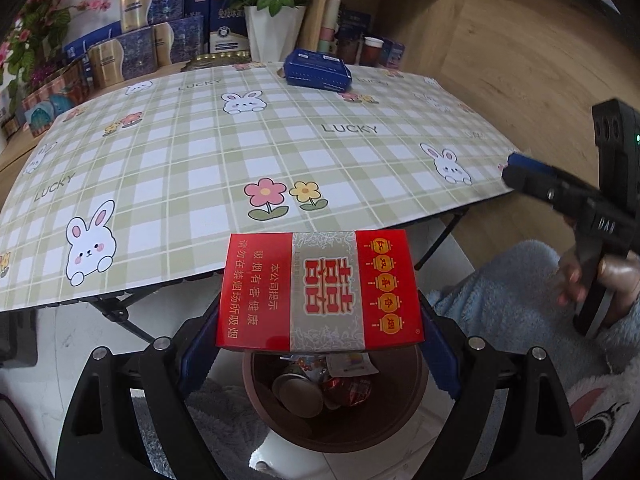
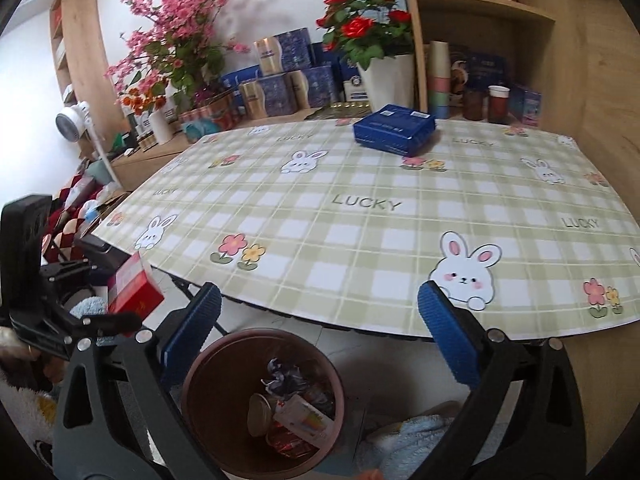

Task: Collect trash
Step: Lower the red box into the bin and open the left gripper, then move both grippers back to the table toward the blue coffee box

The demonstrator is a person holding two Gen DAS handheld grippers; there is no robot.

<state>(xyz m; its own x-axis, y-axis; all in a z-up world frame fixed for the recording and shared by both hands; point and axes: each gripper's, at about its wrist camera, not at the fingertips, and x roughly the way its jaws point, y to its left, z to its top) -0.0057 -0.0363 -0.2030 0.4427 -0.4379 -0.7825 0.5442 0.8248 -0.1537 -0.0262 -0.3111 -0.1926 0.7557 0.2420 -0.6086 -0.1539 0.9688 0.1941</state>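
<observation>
The red cigarette carton (image 1: 318,290) sits clamped between the blue pads of the left hand-held gripper (image 1: 318,344), its broad printed face turned up toward the camera. Its long axis runs crosswise from one pad to the other, level with the near edge of the surface (image 1: 200,152). It hangs directly over the brown waste bin (image 1: 400,408) on the floor, which holds a paper cup and crumpled wrappers. The right hand-held gripper (image 2: 320,328) stands with its jaws wide apart and nothing between them, above the same bin. A blue box (image 2: 394,129) lies at the far side of the surface, well apart from both.
</observation>
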